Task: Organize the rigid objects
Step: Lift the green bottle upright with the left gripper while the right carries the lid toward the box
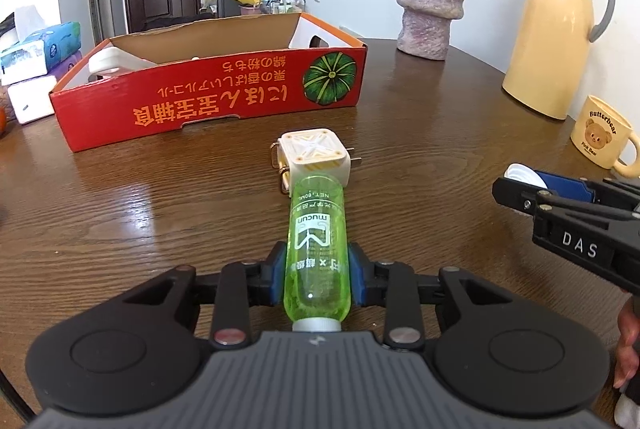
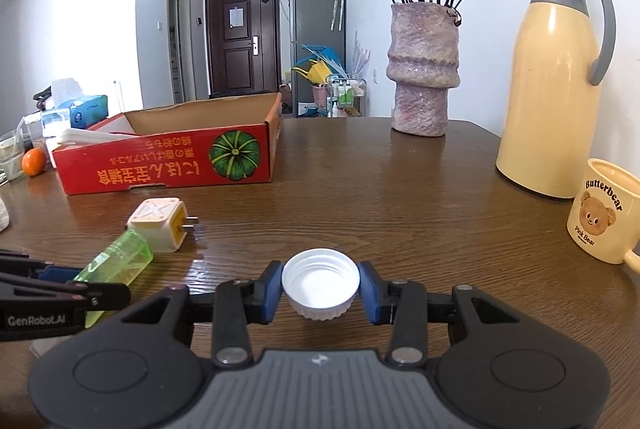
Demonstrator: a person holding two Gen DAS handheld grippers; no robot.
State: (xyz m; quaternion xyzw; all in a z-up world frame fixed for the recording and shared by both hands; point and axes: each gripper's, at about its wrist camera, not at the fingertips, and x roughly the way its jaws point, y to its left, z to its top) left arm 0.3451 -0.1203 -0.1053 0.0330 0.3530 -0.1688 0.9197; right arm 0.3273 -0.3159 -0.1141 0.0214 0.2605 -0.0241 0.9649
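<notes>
Left tongs (image 1: 318, 279) angled down at frame bottom, clamped on green bottle (image 1: 316, 249), right tongs (image 2: 320, 287) tilted down, gripping white cap (image 2: 320, 283) above desk (image 2: 400, 197).

Translucent green plastic bottle (image 1: 316, 249) showing "mucun"; cream ceramic mug (image 2: 600, 213) reading "Butterbear", "Pink Bear"; black left gripper (image 2: 86, 295) arm bearing "GenRobot.AI".

1. The green bottle (image 1: 317, 257) hides the near edge of the charger cube (image 1: 314, 153); its own neck sinks behind the gripper body.
2. The red box (image 1: 212, 97) wall conceals most of the white object (image 1: 116, 63) inside.
3. The mug (image 1: 606, 141) handle is cut by the right edge.
4. The small print on the bottle label is unreadable.
</notes>
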